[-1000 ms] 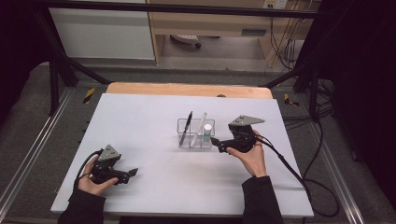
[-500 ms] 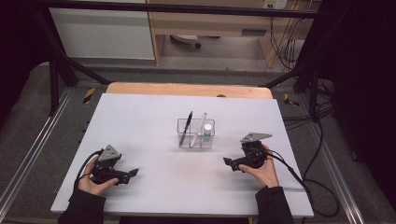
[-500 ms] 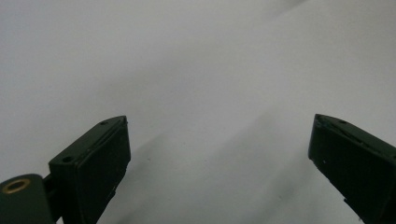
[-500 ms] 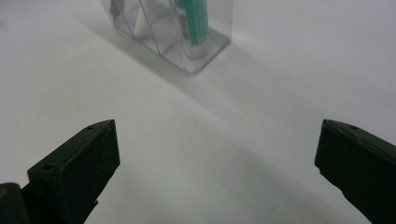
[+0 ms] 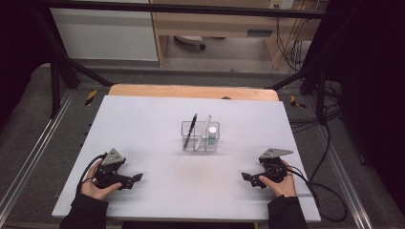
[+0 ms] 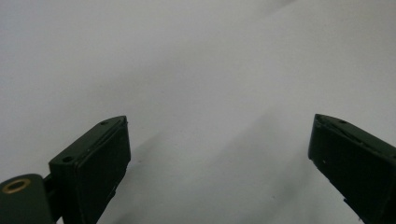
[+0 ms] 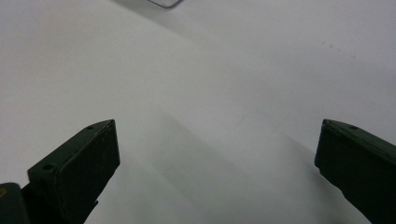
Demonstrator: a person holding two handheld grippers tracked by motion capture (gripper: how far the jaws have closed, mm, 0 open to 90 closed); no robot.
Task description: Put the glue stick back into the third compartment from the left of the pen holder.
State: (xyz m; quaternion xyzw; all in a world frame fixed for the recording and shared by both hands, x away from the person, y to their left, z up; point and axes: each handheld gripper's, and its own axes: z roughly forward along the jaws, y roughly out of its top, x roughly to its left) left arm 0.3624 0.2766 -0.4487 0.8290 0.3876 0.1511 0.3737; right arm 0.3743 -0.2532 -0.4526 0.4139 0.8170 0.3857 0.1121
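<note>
Pulled back from the clear organizer [image 5: 200,136] toward the near right part of the white table [image 5: 157,119] — right gripper [image 5: 247,177], now resting low in the hand, jaws spread wide with nothing between them. Same place as before for the left gripper [image 5: 137,177] at the near left, jaws also wide apart and empty. At the table's middle, well apart from both grippers: the organizer, holding a black pen [image 5: 191,130], a white pen [image 5: 204,130] and a small white bottle [image 5: 212,134] — all leaning or standing inside.
</note>
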